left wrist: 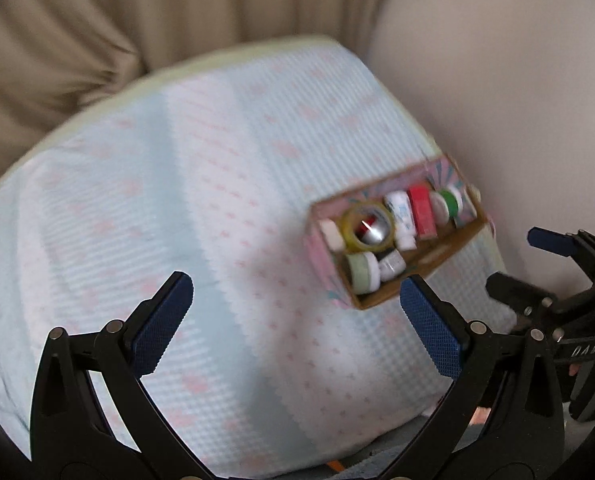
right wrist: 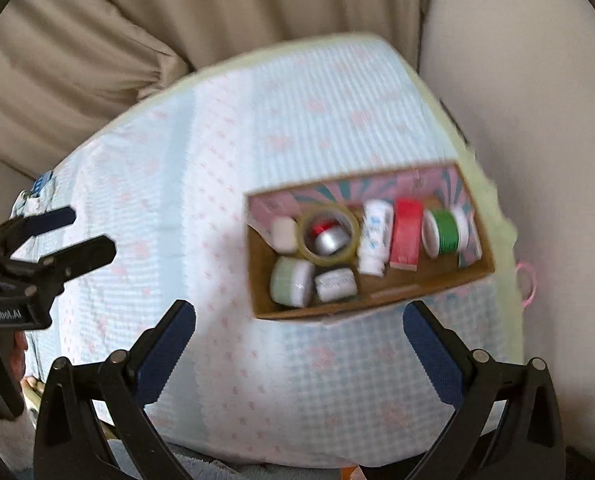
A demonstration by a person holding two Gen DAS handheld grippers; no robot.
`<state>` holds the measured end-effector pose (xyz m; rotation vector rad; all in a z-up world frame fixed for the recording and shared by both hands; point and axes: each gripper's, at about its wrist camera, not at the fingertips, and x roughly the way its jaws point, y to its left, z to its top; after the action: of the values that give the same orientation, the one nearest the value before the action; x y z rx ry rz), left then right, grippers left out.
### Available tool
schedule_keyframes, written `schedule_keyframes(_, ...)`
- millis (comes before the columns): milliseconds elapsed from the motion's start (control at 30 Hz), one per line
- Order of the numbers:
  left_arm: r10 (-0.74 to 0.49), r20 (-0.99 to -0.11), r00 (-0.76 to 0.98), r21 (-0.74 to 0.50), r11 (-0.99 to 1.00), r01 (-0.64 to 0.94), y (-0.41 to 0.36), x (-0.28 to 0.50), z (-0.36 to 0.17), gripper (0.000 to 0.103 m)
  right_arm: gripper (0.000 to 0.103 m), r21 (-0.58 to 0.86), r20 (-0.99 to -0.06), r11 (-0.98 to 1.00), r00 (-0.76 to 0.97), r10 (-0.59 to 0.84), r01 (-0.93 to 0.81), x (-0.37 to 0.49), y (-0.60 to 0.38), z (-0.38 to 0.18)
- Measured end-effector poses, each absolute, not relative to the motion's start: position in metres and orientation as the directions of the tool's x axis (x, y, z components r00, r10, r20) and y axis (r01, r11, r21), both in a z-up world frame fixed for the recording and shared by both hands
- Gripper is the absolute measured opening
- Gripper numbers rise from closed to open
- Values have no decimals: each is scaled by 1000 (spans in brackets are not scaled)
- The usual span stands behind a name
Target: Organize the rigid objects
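Note:
A shallow cardboard box [right wrist: 381,298] with pink patterned walls sits at the right side of a table under a pale blue cloth [right wrist: 177,184]. It holds a yellowish tape ring [right wrist: 329,236] around a silver can, a white bottle [right wrist: 374,238], a red block [right wrist: 407,236], a green spool [right wrist: 443,232], a pale green jar [right wrist: 291,282] and a white jar [right wrist: 336,283]. The box also shows in the left wrist view [left wrist: 393,298]. My left gripper [left wrist: 297,320] is open and empty, left of the box. My right gripper [right wrist: 299,340] is open and empty, just in front of it.
Beige curtains [left wrist: 117,20] hang behind the table and a pale wall [left wrist: 497,80] stands to the right. The right gripper's fingers [left wrist: 553,240] show at the right edge of the left wrist view. The left gripper's fingers [right wrist: 53,220] show at the left edge of the right wrist view.

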<state>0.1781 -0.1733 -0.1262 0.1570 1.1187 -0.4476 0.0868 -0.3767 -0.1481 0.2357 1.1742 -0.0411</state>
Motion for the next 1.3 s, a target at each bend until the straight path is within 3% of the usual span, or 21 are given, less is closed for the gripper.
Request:
schedule_keyframes(233,-228,-768,599,-101,966,238,-80,117,-46,103,103,109,-846,992,530,60,62,76,-309,-62)
schedule_keyframes(467,-154,-710,687,-104,988,113,-29,78,-30,103,103,19,-775,1000,631,0,24,61,-269,-23)
schedule_keyframes(800,-109,-672,732,-72,994,82,-19,63,-27,103,103,-23,-720,999,693,-42,37,46,-257,-10)
schedule_keyframes(1300,-103,-677,728,-62,995,83,-26,71,-27,103,103,-15,-707,998,705,-53,60,47,-263,-10)
